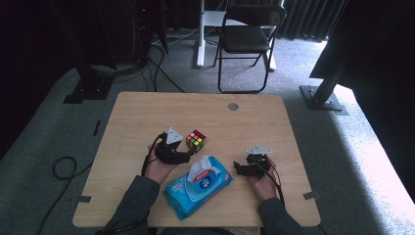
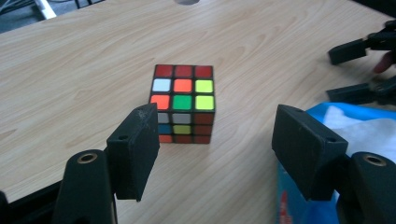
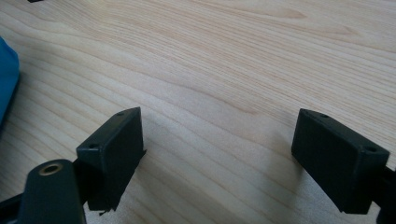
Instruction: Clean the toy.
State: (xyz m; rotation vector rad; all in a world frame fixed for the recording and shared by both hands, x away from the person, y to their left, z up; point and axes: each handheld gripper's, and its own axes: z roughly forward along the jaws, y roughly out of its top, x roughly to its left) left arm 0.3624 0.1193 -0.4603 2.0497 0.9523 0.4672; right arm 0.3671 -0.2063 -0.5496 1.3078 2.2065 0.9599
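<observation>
Scrambled Rubik's cube (image 2: 183, 103) sits on the wooden bench (image 1: 147, 117), red face up, just ahead of the left claw (image 2: 219, 149), gaping wide and empty. The high view adds a blue wet-wipes pack (image 1: 198, 188); right claw (image 3: 219, 158) spread wide over bare wood.

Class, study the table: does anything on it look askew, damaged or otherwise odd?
Two small things. The wet-wipes pack lies at an angle to the table edge, its lid up and a wipe sticking out. The puzzle cube is scrambled, with mixed colours on each visible face. Nothing looks spilled or broken.
</observation>
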